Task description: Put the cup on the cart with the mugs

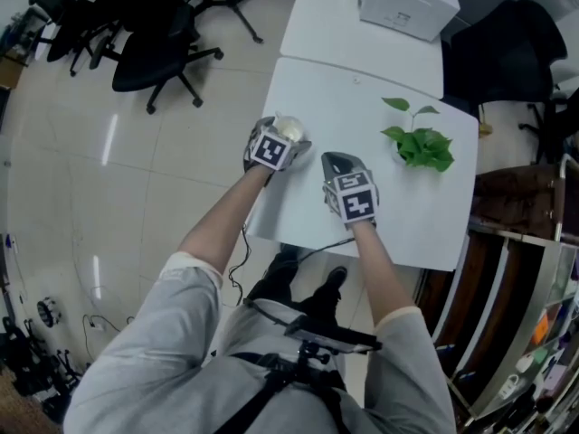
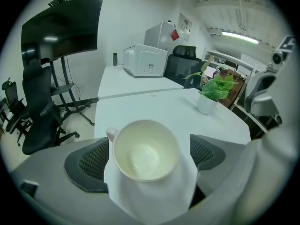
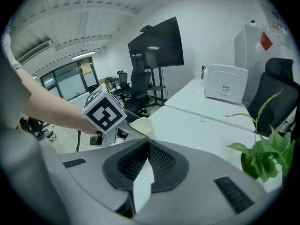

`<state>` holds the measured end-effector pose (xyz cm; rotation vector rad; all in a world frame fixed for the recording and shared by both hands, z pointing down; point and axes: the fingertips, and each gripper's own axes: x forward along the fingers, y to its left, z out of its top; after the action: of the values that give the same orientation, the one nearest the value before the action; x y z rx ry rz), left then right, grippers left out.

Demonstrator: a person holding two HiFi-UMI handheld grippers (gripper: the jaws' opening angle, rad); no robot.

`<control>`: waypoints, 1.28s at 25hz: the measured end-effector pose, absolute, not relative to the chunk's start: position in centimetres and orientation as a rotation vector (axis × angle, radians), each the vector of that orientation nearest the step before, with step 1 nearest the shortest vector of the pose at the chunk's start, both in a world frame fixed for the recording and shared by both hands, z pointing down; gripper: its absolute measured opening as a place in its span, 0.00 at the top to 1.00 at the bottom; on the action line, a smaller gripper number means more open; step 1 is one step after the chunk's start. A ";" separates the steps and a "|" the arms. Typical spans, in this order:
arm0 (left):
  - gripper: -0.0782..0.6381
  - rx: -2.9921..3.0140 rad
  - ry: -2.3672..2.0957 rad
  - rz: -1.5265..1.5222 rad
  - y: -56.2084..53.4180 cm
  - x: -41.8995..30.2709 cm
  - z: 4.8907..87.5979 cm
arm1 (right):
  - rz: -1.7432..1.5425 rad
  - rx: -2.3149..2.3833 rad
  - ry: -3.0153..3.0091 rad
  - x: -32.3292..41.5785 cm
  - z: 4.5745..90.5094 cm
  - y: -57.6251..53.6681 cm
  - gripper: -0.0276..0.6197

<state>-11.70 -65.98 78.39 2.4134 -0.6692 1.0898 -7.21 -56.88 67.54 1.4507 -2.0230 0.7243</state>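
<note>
A cream cup [image 2: 145,150] with its handle at the upper left sits upright between the two dark pads [image 2: 89,162] of my left gripper [image 2: 146,159], which is shut on it. In the head view that gripper [image 1: 274,148] holds the cup [image 1: 289,130] at the left edge of the white table [image 1: 425,220]. Whether the cup touches the table I cannot tell. My right gripper [image 1: 342,172] hovers over the table's middle, a short way right of the cup. Its jaws [image 3: 146,149] are pressed together with nothing between them. From the right gripper view the cup [image 3: 142,125] shows beyond the left gripper's marker cube [image 3: 104,111].
A potted green plant [image 1: 419,144] stands on the table at the right. A white box-shaped appliance [image 1: 406,4] sits on the farther table. Black office chairs [image 1: 152,45] stand on the floor at the left. A shelf rack [image 1: 534,333] with several items lines the right edge.
</note>
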 end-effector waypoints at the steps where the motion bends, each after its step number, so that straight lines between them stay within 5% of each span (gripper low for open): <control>1: 0.15 2.407 -0.666 1.096 -65.9 -11.6 78.6 | 0.731 1.450 -2.021 -7.2 67.5 -56.8 0.96; 5: 0.16 2.399 -0.689 1.115 -66.0 -11.9 79.1 | 0.734 1.458 -2.020 -7.2 67.2 -56.7 0.96; 7: 0.29 2.409 -0.718 1.114 -66.5 -12.2 79.0 | 0.735 1.461 -2.021 -7.2 67.1 -56.7 0.96; 32: 0.30 2.610 -0.576 1.006 -63.7 -13.2 68.1 | 0.710 1.488 -2.013 -5.4 63.9 -53.9 0.96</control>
<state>-13.16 -63.66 68.14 2.6101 -0.5755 1.0064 -5.41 -53.85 63.87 1.4880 -2.0126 0.7105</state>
